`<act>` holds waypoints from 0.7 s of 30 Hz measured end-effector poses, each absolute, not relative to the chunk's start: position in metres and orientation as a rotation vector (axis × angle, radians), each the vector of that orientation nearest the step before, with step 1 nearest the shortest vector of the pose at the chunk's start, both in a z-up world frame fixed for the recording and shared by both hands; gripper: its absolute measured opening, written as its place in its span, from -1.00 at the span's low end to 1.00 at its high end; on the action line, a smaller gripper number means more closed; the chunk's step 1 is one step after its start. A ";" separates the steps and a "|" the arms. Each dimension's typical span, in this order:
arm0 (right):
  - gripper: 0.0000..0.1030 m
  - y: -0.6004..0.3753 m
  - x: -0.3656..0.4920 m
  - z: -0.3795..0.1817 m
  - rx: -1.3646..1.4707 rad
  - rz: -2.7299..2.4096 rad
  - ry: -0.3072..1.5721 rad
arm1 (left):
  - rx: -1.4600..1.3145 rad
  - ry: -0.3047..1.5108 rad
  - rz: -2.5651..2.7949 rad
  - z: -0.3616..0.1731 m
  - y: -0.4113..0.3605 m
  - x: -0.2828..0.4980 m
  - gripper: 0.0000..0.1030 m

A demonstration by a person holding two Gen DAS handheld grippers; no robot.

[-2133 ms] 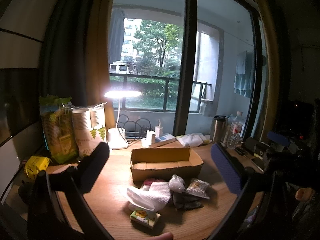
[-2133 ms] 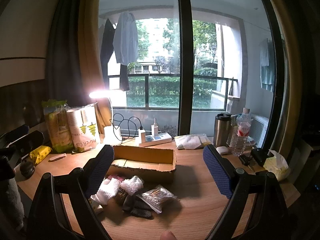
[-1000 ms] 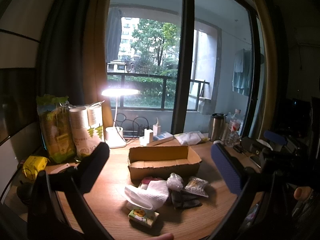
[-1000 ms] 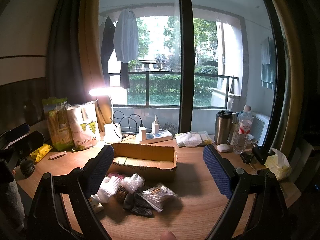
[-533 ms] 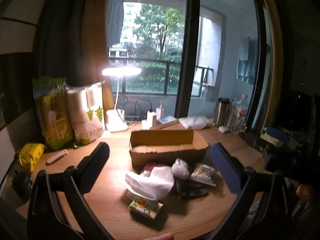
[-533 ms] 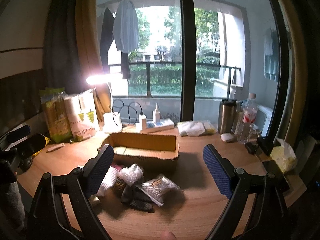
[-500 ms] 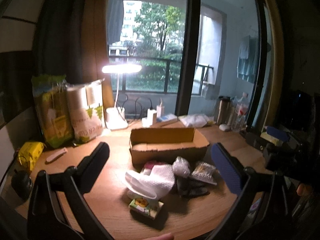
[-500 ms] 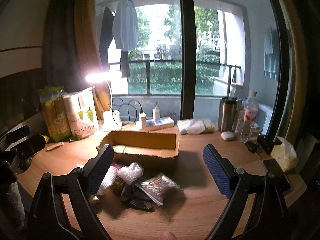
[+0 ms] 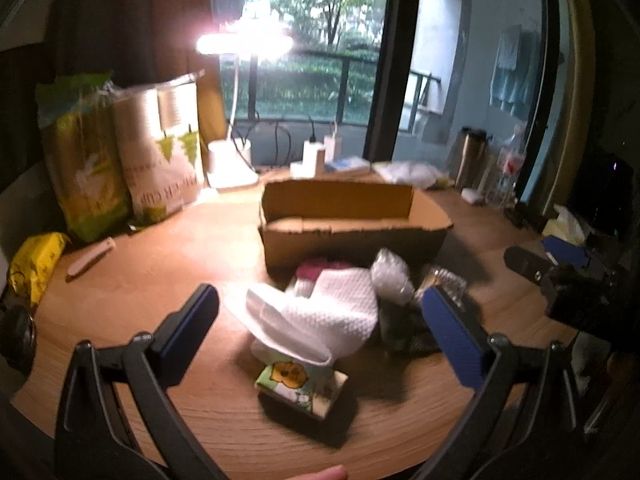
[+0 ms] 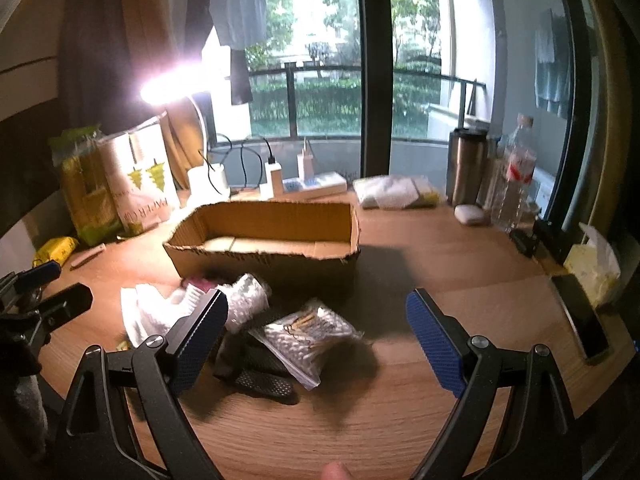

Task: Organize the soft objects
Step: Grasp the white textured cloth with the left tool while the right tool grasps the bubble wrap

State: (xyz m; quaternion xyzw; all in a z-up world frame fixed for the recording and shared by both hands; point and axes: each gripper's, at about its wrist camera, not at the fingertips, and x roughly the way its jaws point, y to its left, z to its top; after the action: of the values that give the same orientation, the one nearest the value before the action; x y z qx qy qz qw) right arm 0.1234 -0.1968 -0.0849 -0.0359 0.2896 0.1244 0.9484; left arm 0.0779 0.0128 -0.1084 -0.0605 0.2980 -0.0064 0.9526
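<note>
An open cardboard box (image 9: 352, 220) (image 10: 264, 236) sits mid-table with nothing visible inside. In front of it lies a pile of soft items: a white quilted cloth (image 9: 320, 320) (image 10: 154, 314), a small tissue pack with a cartoon print (image 9: 300, 388), a bubble-wrap bundle (image 9: 390, 276) (image 10: 246, 300), a clear bag of cotton swabs (image 10: 308, 330) and a black mesh pouch (image 10: 260, 376). My left gripper (image 9: 320, 336) hangs open just above the cloth and tissue pack. My right gripper (image 10: 316, 336) stands open over the swab bag. Neither holds anything.
A lit desk lamp (image 9: 240, 48), packs of paper cups (image 9: 160, 148) and a yellow packet (image 9: 32, 264) stand at the left. A power strip (image 10: 312, 186), a steel flask (image 10: 466, 164), a water bottle (image 10: 516, 176), a phone (image 10: 580, 320) and a tissue box (image 10: 596, 268) line the back and right.
Both grippers have tilted down and moved closer to the pile in front of the box; the items now look larger and lower between the fingers. Both stay open.
</note>
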 end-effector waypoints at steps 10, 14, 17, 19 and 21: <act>0.81 -0.190 0.161 -0.113 -0.077 0.281 0.684 | -0.118 0.770 -0.028 -0.149 0.012 0.126 0.97; 0.81 -0.181 0.174 -0.122 -0.087 0.310 0.714 | -0.120 0.826 -0.036 -0.164 0.013 0.141 0.91; 0.81 -0.172 0.183 -0.127 -0.097 0.336 0.734 | -0.124 0.871 -0.036 -0.174 0.017 0.151 0.74; 0.81 -0.166 0.189 -0.131 -0.102 0.355 0.749 | -0.130 0.892 -0.036 -0.180 0.020 0.157 0.69; 0.81 -0.160 0.193 -0.135 -0.108 0.370 0.760 | -0.132 0.907 -0.038 -0.183 0.022 0.161 0.48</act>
State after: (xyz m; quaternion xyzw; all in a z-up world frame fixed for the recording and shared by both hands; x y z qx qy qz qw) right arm 0.1927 -0.1603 -0.1349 -0.0523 0.3686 0.1794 0.9106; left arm 0.1606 0.0222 -0.1830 -0.0635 0.4377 -0.0185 0.8967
